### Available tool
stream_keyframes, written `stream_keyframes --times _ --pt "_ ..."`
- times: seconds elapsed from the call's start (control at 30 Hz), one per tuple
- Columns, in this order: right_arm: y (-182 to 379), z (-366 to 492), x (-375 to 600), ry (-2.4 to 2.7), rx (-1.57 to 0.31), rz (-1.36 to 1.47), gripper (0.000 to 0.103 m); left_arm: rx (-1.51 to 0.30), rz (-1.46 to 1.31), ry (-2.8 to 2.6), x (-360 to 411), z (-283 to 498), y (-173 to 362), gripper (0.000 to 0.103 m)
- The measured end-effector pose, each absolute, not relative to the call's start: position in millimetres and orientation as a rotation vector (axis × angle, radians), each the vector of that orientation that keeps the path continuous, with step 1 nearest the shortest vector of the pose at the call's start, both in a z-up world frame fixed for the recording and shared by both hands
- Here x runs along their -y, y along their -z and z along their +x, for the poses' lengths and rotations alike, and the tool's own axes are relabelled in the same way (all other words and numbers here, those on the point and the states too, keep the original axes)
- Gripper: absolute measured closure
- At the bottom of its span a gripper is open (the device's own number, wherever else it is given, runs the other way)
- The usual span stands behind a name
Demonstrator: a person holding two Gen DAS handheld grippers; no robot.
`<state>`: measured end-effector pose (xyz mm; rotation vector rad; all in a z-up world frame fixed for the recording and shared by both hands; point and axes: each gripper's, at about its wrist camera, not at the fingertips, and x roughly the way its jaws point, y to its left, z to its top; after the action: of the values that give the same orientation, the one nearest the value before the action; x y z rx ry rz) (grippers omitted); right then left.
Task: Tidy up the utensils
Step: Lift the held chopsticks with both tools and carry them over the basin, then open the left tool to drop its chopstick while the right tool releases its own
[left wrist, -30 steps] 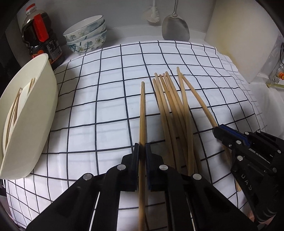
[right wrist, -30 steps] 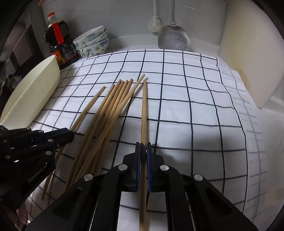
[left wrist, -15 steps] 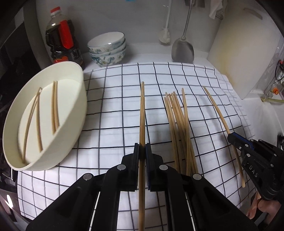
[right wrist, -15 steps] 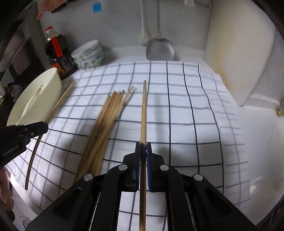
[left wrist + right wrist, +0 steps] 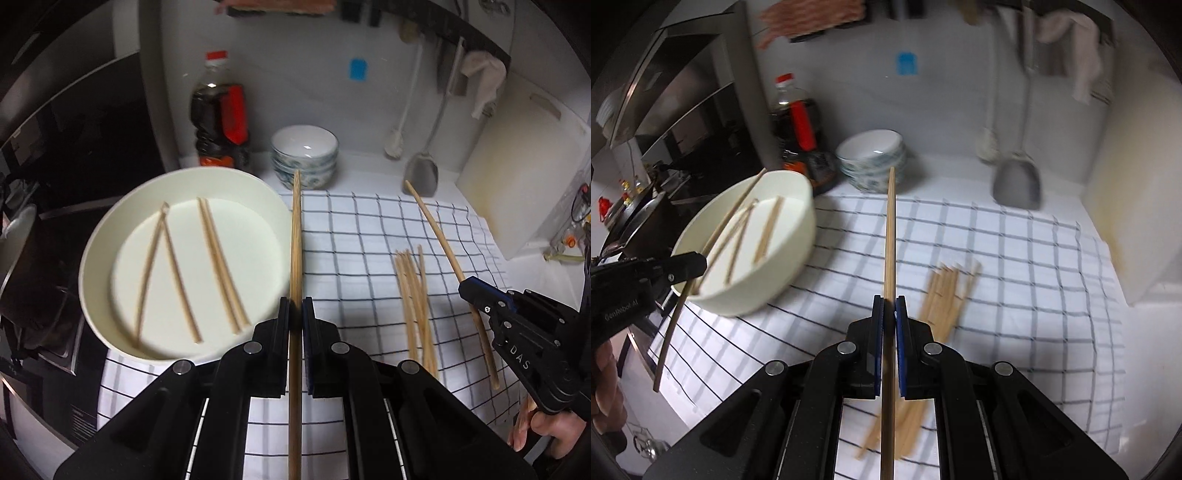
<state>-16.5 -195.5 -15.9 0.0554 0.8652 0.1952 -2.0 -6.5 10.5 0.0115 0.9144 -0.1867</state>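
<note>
Both grippers have risen off the checked cloth [image 5: 369,229], each clamped on one wooden chopstick: left gripper [image 5: 294,314], right gripper [image 5: 889,314]. The round cream basin [image 5: 96,258] at left, holding probably four chopsticks, now looks closer; the loose bundle [image 5: 415,295] remains on the cloth.

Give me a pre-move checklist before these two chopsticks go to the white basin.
1. Left gripper jaws shut on its chopstick: ok.
2. Right gripper jaws shut on its chopstick: ok.
3. White basin has room: ok, only four chopsticks lie in it.
4. Both held chopsticks clear of the checked cloth: ok, both look lifted.
5. Left chopstick's tip over the basin: cannot tell; in the right wrist view it crosses the rim, in the left it lies beside it.
6. Loose bundle on the cloth undisturbed: cannot tell, blurred in the right view.
</note>
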Motion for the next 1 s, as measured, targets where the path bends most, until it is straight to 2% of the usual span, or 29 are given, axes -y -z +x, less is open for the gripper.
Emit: stream_keyframes --times 0.47,1.0 --pt "8.0 51.1 51.6 -0.185 -0.865 0.09 0.097 -0.904 0.037 0.224 -129.2 67.1 0.3 0.096" --pt "44.7 124.5 -22.9 -0.321 -0.994 0.081 0.097 -1.005 -0.054 0.179 -157.0 118.1 48.3 0.096"
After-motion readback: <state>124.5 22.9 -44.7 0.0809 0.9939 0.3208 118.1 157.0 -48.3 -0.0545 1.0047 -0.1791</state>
